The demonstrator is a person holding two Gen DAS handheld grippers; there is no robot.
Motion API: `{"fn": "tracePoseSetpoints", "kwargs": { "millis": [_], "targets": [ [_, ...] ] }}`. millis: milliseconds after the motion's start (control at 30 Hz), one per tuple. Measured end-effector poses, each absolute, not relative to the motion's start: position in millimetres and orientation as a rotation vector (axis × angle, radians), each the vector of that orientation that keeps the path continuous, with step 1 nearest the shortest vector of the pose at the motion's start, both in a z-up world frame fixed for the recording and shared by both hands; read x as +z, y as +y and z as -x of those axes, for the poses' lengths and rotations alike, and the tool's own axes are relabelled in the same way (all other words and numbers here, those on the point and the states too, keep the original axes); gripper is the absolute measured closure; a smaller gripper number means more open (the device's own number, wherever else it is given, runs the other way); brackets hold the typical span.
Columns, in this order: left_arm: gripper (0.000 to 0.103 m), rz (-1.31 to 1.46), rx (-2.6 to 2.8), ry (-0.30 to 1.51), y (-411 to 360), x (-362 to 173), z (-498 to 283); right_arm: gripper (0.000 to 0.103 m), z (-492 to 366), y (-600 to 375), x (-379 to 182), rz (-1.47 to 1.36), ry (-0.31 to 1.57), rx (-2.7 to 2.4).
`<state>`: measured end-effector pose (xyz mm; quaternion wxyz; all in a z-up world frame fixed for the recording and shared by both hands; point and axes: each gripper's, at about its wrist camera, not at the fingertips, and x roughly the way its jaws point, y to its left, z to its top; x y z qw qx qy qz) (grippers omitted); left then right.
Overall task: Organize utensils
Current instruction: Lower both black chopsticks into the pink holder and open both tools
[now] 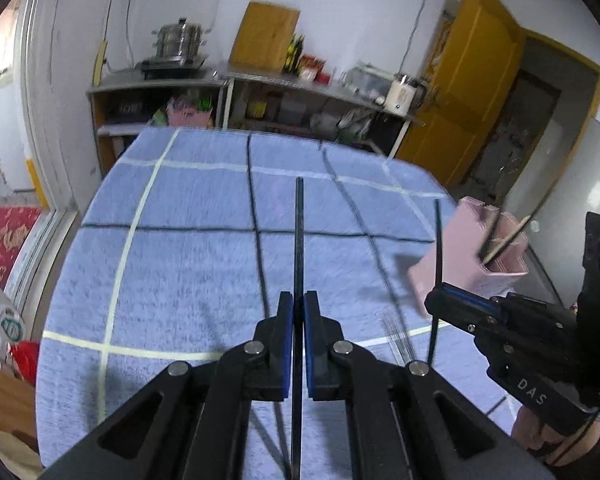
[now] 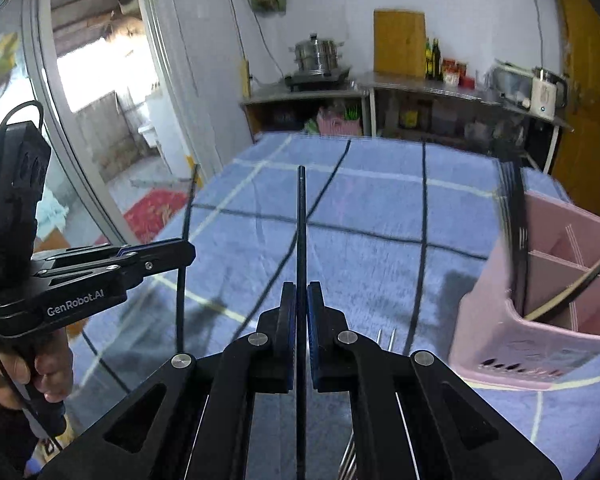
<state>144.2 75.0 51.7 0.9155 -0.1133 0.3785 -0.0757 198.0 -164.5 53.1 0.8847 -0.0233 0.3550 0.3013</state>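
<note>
Each claw grips one black chopstick: left gripper (image 1: 298,304) pinching its chopstick (image 1: 299,240), right gripper (image 2: 301,296) pinching another chopstick (image 2: 301,232), lower ends hidden. Pink holder (image 2: 496,320) sits right (dividers visible only here); fork tines (image 2: 386,336) peek out, blurred.

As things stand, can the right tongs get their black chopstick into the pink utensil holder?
Probably yes. The right tongs are shut on a black chopstick, and the pink utensil holder sits just to their right, top open, with nothing between. Chopsticks already inside lean across some compartments.
</note>
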Motion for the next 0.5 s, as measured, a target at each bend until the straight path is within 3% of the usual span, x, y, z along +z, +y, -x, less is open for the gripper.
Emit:
{"fn": "tracePoseSetpoints", "kwargs": {
  "millis": [500],
  "targets": [
    [0.098,0.203,-0.23,0.707,45.9,98.5,-123.1,0.098,-167.9,-207.4,89.9,-0.025,0.641,0.573]
  ]
}}
